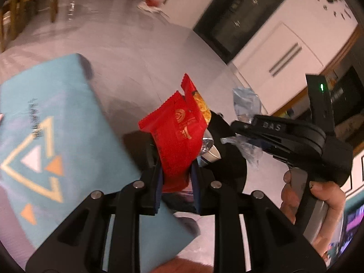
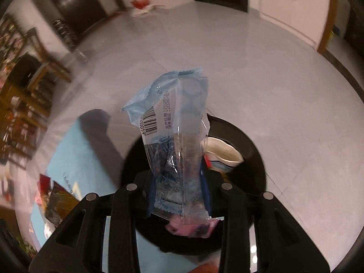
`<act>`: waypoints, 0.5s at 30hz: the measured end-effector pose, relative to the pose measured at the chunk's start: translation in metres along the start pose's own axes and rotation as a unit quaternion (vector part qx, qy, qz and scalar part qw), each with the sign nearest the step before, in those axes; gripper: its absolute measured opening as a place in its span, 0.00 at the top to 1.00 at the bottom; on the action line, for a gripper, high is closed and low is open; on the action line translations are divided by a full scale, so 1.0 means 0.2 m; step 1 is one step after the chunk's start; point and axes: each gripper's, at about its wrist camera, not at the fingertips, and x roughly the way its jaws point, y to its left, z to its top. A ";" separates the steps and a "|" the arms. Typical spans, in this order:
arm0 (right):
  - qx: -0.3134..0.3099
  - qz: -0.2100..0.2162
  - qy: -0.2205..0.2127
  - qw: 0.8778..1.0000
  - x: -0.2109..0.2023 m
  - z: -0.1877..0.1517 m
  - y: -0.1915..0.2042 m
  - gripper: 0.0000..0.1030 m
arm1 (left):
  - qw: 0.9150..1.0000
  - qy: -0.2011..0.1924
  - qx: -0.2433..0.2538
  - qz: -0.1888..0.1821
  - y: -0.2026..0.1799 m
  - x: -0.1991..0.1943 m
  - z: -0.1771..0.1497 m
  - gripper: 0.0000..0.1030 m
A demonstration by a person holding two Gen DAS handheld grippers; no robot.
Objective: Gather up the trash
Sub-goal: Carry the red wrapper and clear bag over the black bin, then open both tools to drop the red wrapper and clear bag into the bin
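**Two wrappers held over the black bin**

My left claw (image 1: 176, 166) is pinching a red snack wrapper (image 1: 176, 134), its crinkled top sticking up past the pads. My right claw (image 2: 179, 182) grips a clear blue wrapper (image 2: 175, 136), barcode facing me. Both hang above the round black bin (image 2: 252, 145) on the grey floor (image 2: 250, 68), where a crumpled paper cup (image 2: 224, 153) lies inside. A light blue mat (image 1: 68, 125) lies just beside the bin. My hand (image 1: 318, 200) clasps the right claw's handle.
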 end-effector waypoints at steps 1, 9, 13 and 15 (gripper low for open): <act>0.005 -0.003 0.004 1.000 0.01 0.01 -0.02 0.66 | 1.000 0.005 0.004 -0.002 -0.02 0.03 0.00 0.77; 0.035 -0.014 0.028 0.999 0.07 -0.01 -0.15 0.57 | 0.998 0.057 0.019 0.003 -0.12 0.31 0.06 0.72; 0.040 -0.011 0.028 0.999 0.04 0.00 -0.14 0.46 | 0.998 0.056 0.024 -0.008 -0.16 0.32 0.05 0.57; 0.041 -0.006 0.022 0.999 0.02 0.00 -0.15 0.40 | 0.999 0.045 0.027 -0.012 -0.15 0.29 0.08 0.29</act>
